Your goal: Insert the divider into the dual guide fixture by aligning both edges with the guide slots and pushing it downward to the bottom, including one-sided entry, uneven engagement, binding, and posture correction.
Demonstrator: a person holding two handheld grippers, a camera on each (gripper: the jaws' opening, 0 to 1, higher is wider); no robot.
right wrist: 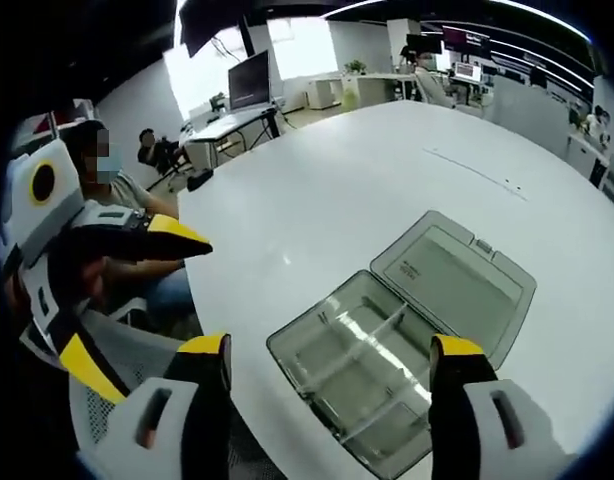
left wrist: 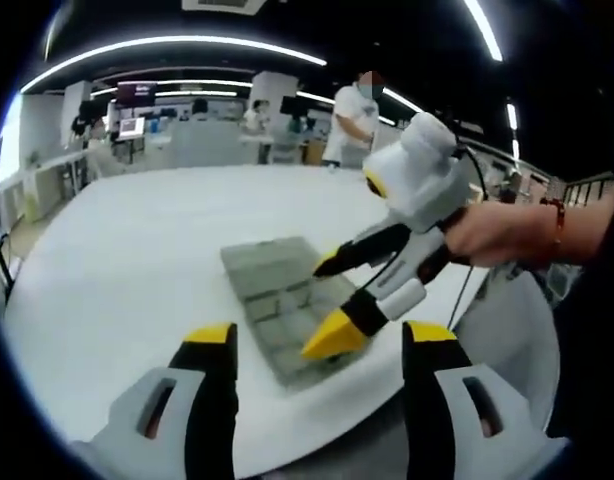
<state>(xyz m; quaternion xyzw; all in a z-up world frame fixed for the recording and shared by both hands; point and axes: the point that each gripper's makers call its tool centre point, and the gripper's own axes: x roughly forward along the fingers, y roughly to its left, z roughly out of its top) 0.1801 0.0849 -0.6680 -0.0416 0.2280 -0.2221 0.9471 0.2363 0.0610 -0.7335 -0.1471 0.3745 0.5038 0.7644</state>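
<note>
- we see the fixture, a clear compartment box with its hinged lid laid open flat, resting on the white table near the table's edge.
- inside the box, dividers stand between compartments; we cannot tell which is the task's divider, nor whether any one is fully seated.
- right gripper: fingers spread wide and empty, poised above the near part of the box, not touching it as far as we can judge.
- left gripper: fingers wide apart, nothing between them, near the table's edge, with the box just beyond.
- in the left gripper view, the right gripper reaches over the box, its yellow tips just above the compartments.
- step in hand, by our judgement: the approach to a divider, before any grasp.
- the next move calls for lowering the fingers onto a divider's top edge, closing, and keeping it level so both edges meet their slots together.
</note>
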